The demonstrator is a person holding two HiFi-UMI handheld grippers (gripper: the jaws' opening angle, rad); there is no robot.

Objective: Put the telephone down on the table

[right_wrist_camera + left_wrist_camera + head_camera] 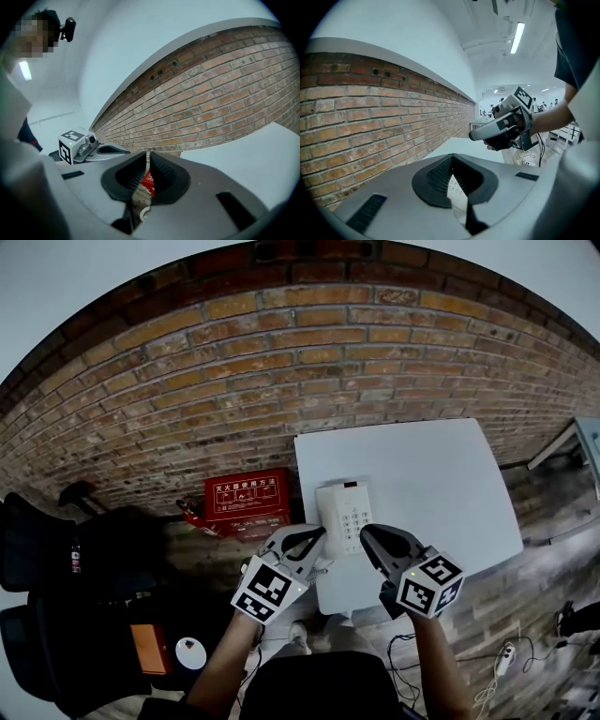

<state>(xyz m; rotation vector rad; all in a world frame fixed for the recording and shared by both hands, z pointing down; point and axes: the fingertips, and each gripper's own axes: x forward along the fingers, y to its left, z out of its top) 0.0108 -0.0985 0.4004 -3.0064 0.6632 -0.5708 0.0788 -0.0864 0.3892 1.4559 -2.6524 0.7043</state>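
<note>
While both pairs of jaws are pressed together on nothing, the telephone [344, 515] lies flat on the white table [422, 474], just above the two tools in the head view. The left gripper [319, 534] has its jaws fully shut, and in its own view only a sliver of the keypad shows beyond the tips. The right gripper [368, 534] has its jaws almost touching, and a red box [148, 182] on the floor shows through the thin slit between them. Neither tool touches the telephone. They hover side by side at lower centre of the frame, tips angled toward each other, likely because the set-down is done and nothing is left to hold. The telephone sits face up near the table's lower left corner, fully supported. Its long axis runs up and down the frame, from the table's near edge toward the brick wall [281, 352]. The end with a small dark mark points at the wall, and the keypad lies nearer the person.
</note>
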